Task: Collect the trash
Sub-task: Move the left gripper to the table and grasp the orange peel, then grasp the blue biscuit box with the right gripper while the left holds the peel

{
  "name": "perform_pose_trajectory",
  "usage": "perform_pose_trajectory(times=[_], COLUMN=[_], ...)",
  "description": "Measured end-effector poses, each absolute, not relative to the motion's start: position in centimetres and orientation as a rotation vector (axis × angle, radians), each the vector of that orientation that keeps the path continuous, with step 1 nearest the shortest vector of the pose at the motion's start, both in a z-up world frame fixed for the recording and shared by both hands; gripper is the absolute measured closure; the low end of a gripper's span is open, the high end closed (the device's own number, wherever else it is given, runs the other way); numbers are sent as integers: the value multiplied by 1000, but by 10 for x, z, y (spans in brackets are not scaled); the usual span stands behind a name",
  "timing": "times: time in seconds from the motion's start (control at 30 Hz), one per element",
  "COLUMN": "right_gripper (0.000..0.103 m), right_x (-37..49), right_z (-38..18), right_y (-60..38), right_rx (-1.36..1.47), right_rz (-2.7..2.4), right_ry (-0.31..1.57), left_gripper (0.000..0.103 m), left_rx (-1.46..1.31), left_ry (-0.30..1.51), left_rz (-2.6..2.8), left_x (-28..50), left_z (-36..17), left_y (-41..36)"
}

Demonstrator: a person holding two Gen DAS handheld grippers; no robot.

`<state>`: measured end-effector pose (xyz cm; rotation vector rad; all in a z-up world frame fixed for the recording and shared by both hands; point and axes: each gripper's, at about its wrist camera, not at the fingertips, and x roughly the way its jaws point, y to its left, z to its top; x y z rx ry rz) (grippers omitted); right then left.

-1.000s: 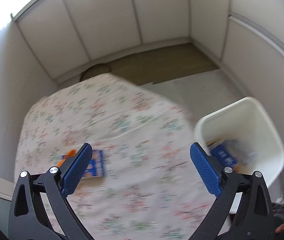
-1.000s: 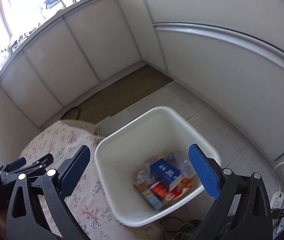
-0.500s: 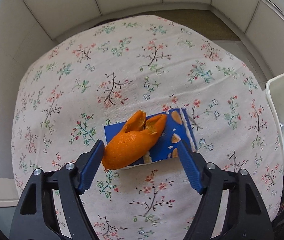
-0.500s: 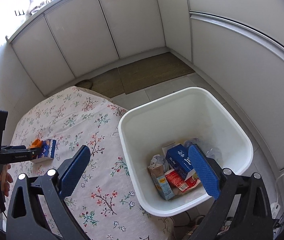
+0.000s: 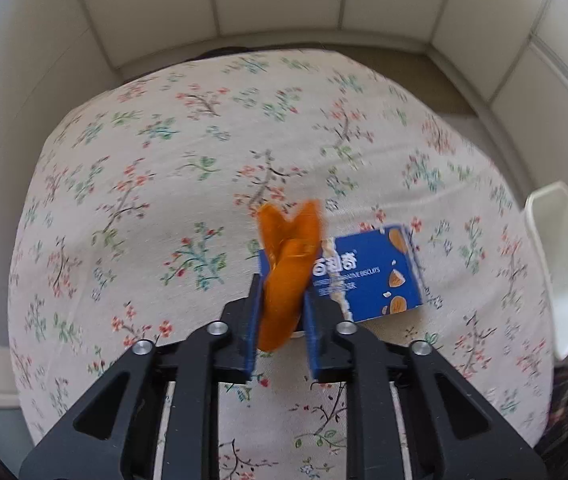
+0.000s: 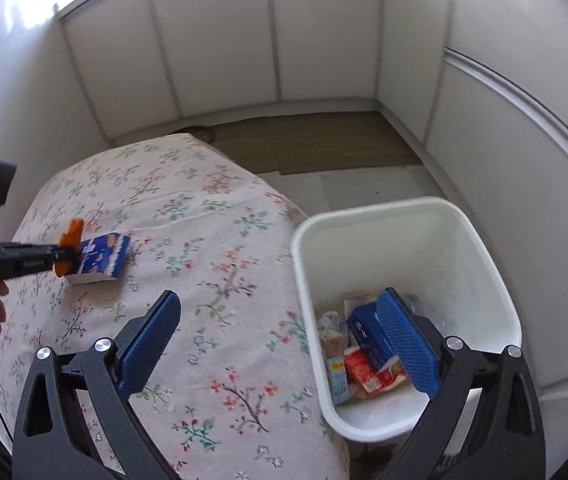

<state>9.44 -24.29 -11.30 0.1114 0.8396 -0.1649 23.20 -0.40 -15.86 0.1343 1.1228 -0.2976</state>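
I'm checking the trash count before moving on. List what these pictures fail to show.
- Right wrist view: the right tool covers part of the trash in the white bin.
- Left wrist view: the orange peel, pinched in the left tool, hides the blue biscuit box's near end.
- Left wrist view: the bin is cut off by the edge, its inside unseen.

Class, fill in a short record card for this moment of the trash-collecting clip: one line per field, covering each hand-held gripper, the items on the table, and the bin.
left hand-held gripper: shut on the orange peel
right hand-held gripper: open, holding nothing
biscuit box: blue, lying on the flowered tablecloth, beside the peel
bin: white, beside the table, already holding a blue box and other wrappers
peel in bin: not yet
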Motion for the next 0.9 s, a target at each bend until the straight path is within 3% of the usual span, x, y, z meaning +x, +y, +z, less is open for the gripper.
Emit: perform_pose_trajectory(times=[0.2, 0.5, 0.77, 0.9], right_gripper=[7, 7, 8, 24], right_x=[143, 205, 236, 245], right_z=[-97, -146, -178, -183], right_y=[-165, -65, -40, -37], right_rx=[-186, -630, -737, -714], right_rz=[178, 511, 586, 600], right_ry=[809, 1002, 1109, 1157], left_gripper=[89, 89, 89, 89], left_rx=[-94, -398, -416, -442], left_ry=[1012, 877, 838, 834], left_rz=[-300, -312, -333, -330], left_x=[202, 177, 187, 188], left_z=[-112, -82, -71, -71], left_y=[41, 112, 121, 129])
